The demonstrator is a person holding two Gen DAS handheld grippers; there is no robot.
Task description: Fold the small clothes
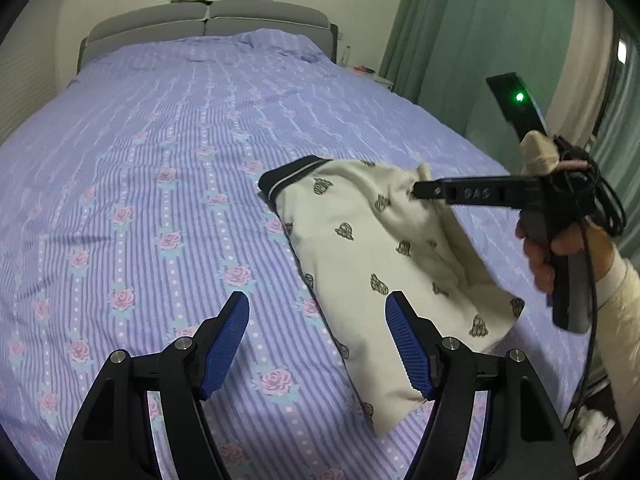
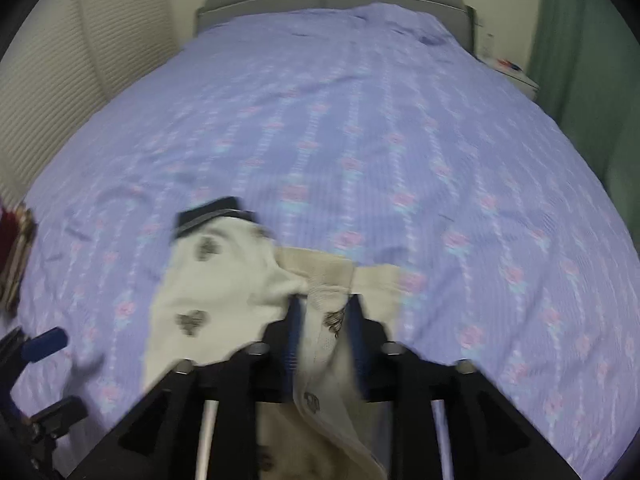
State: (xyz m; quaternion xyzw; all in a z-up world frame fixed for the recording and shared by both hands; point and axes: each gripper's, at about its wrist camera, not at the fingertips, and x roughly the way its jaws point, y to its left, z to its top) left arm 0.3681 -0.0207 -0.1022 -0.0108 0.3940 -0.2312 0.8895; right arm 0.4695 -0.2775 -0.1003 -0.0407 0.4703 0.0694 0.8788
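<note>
Cream cloth with small dark printed motifs, a little garment (image 1: 372, 264) with a dark striped cuff (image 1: 288, 178), lies long-ways on a lilac striped bedsheet (image 1: 160, 168) sprinkled with pink roses. Left gripper (image 1: 318, 344): blue ribbed fingers (image 1: 226, 340) spread wide, nothing between them but sheet and the near edge of the garment; the right-hand finger overlaps that edge, contact unclear. Garment runs from just beside that finger away toward the cuff, ahead and slightly right of the fingertips.

Right gripper (image 2: 324, 304): fingers part-way closed with a bunched fold of the cream cloth between them; the fold fills the gap and hangs down behind the tips, so it reads as pinched. That view is blurred. In the left view its black finger reaches to the garment's far upper edge, cloth lifted there into a peak. A hand (image 1: 560, 256) in a pale sleeve (image 1: 624, 292) grips the handle. Grey headboard (image 1: 208, 20) far beyond both.
</note>
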